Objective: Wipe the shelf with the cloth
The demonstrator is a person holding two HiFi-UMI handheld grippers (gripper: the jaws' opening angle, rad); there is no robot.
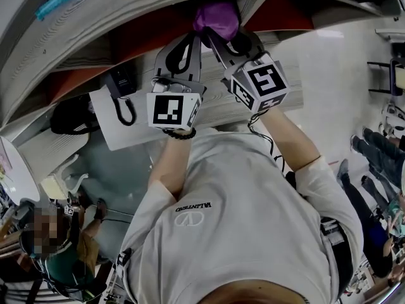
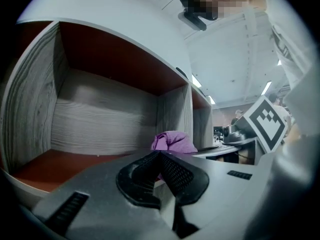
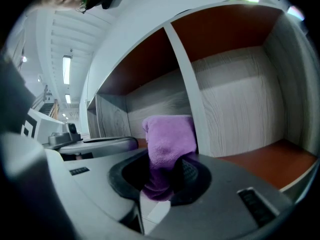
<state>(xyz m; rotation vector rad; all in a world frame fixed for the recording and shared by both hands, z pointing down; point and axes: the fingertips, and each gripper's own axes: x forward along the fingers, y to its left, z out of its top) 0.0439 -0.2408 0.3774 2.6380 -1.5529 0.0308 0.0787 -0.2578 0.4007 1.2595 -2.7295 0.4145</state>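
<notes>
Right tongs [image 3: 167,176] pinch the purple cloth [image 3: 170,139]; left tongs [image 2: 160,159] are closed, empty.

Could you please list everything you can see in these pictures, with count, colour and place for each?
cloth: one, purple, in front of the shelf's upright divider.
shelf: one, grey wood-grain walls and reddish-brown floors, several compartments, ahead of both grippers.
desk top: one, white, below the shelf, left in the head view.
phone: one, black, or so it looks, on the desk top.
bystander: one, seated, lower left in the head view.
T-shirt: one, white, on the person holding the grippers.
left gripper: one, grey, jaws together and empty, beside the cloth.
right gripper: one, grey, jaws clamped on the cloth.
</notes>
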